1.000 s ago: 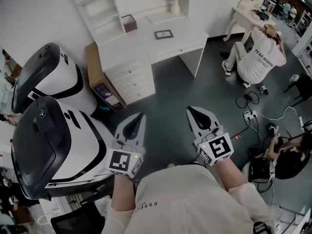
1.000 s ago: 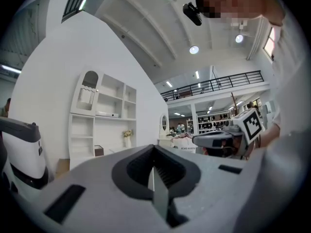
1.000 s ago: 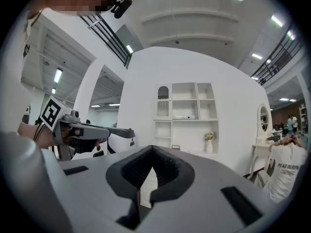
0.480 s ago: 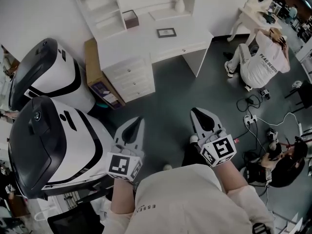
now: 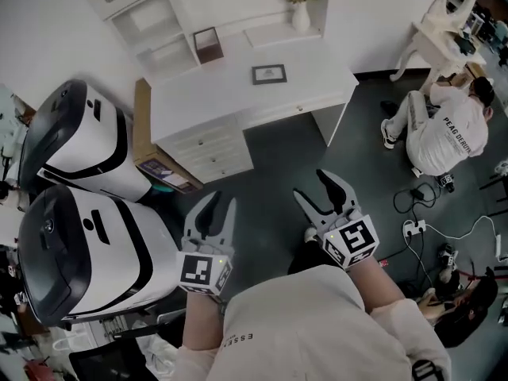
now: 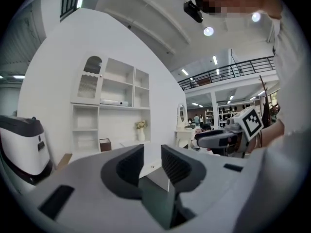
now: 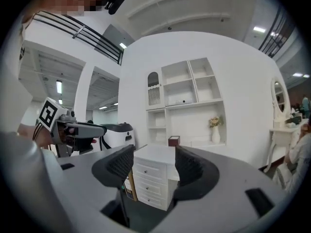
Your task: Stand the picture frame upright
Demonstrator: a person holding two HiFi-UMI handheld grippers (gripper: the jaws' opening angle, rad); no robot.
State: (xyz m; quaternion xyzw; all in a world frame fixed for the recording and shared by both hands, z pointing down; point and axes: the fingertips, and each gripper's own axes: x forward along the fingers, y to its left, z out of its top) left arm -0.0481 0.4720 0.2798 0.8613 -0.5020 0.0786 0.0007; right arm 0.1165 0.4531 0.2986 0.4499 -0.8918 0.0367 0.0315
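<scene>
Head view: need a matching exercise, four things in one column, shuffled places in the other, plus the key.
Things:
1. picture frame
2. vase of flowers
3. brown box
4. crouching person

Places:
A. on the dark floor, right of the desk
B. back of the desk, right end
C. lying flat, middle of the desk top
D. back of the desk, left end, beside the shelves

Pairs: 1-C, 2-B, 3-D, 4-A
</scene>
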